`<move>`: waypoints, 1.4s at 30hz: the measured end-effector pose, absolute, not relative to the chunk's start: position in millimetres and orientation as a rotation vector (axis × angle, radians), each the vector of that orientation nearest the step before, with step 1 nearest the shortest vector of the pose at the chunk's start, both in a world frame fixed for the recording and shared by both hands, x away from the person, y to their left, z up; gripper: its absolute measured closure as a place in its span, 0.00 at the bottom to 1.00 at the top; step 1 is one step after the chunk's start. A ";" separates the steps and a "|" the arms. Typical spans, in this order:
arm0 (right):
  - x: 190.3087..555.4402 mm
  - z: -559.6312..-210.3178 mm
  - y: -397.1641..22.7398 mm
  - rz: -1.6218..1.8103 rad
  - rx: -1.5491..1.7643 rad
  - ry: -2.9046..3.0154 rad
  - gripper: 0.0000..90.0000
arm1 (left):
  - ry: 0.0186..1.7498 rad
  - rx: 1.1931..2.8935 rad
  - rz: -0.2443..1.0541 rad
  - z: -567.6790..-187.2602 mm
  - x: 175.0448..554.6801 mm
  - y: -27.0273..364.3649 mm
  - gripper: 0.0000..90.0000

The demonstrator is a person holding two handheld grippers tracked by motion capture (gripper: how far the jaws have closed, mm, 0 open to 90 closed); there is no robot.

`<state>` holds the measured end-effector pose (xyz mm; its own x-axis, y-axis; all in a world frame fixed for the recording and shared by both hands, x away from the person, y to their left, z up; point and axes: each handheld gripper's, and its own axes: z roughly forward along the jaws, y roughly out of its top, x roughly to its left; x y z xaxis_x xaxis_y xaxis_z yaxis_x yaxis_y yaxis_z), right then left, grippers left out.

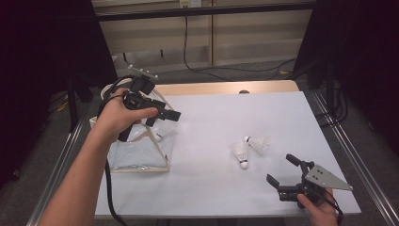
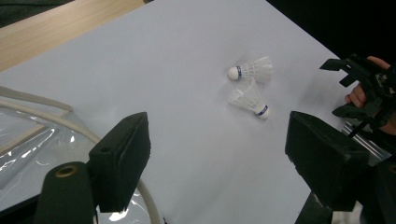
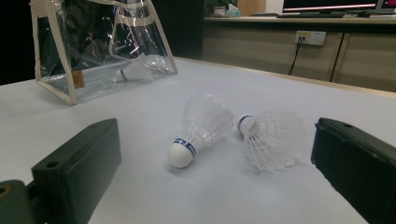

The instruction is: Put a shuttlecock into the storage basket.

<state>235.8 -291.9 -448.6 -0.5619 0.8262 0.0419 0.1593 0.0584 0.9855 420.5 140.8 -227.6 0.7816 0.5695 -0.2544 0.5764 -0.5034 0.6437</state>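
While its jaws stand wide and empty, the right tool (image 1: 284, 173) rests low on the counter (image 1: 211, 188), aimed at two shuttlecocks (image 1: 241, 154) lying just ahead, ready to pick one. The left tool (image 1: 167, 114), also open and empty, hovers above the clear bag (image 1: 141, 155), which already holds one shuttlecock.

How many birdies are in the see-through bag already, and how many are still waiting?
One shuttlecock already lies inside the clear bag. Nothing is held right now: the left tongs hover open above the bag, and the right tongs sit open near the two shuttlecocks lying on the table. Those two are left to bag.
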 end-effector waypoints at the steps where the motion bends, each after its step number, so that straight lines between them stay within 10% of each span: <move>1: 235.9 -448.6 -291.9 1.547 0.984 1.782 0.02 | 0.853 2.215 -0.013 -228.2 419.8 139.7 0.25; 42: 235.5 -448.4 -291.6 1.548 0.987 1.784 0.02 | 0.759 2.245 -0.055 -257.1 404.1 120.6 0.20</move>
